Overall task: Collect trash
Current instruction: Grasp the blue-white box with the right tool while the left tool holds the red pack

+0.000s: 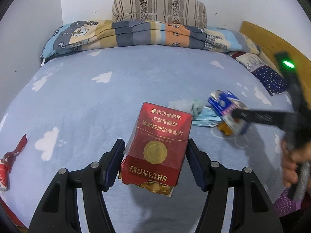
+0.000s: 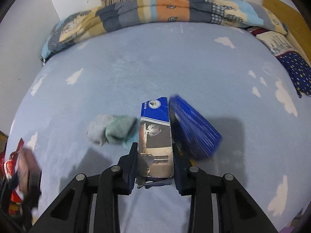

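Observation:
My left gripper (image 1: pixel 155 149) is shut on a torn red cigarette pack (image 1: pixel 157 145) and holds it above the bed. My right gripper (image 2: pixel 154 151) is shut on a blue box with a dark photo print (image 2: pixel 155 136), its open blue flap (image 2: pixel 194 128) hanging to the right. In the left wrist view the right gripper (image 1: pixel 239 114) shows at the right, blurred, with the blue box (image 1: pixel 225 108) in it. A crumpled grey-green rag (image 2: pixel 112 128) lies on the sheet left of the blue box; it also shows in the left wrist view (image 1: pixel 194 106).
A light blue sheet with white clouds (image 1: pixel 116 97) covers the bed. A folded quilt (image 1: pixel 136 33) and a striped pillow (image 1: pixel 159 7) lie at the far end. A wooden headboard (image 1: pixel 272 42) is at the right. Red wrapper scraps (image 1: pixel 11 159) lie at the left edge. A light blue wrapper (image 1: pixel 208 118) and an orange scrap (image 1: pixel 225 129) lie under the right gripper.

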{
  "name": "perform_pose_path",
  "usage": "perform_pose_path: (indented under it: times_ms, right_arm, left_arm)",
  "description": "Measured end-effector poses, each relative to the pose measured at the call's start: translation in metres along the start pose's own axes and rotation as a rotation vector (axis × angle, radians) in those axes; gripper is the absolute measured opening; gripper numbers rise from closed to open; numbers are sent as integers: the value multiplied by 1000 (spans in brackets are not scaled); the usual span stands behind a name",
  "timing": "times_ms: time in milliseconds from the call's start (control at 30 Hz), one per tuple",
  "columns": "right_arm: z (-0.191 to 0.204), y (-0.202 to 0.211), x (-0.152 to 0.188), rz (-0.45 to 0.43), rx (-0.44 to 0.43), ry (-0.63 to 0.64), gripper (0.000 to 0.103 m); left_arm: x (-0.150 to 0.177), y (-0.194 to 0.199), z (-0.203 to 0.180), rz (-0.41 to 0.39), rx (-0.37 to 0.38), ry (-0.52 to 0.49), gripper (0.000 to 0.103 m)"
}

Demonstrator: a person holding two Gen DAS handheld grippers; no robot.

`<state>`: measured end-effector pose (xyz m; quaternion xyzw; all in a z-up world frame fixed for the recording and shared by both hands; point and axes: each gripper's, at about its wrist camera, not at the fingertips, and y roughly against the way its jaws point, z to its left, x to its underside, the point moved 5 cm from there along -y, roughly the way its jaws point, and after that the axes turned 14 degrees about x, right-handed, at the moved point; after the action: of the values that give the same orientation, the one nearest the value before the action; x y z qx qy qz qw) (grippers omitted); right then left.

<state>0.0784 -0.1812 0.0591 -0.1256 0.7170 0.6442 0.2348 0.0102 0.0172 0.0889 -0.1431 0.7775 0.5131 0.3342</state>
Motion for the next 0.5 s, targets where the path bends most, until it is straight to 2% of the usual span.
perform_pose_path:
  times_ms: [67,233,367,500]
  right_arm:
    - [-12,19,18,-15,-38,-9,33]
    - [-32,56,87,-5,-109,-17,33]
    - [-37,51,126,51,-139,-27,33]
    - [-31,38,142,81,-93,49,34]
  left_arm:
    - [2,2,-6,3,9,-10,63]
    - [12,8,-33,15,45,-46,63]
    - [28,16,-50,27,60,-64,63]
    - [40,20,-55,20,60,-66,63]
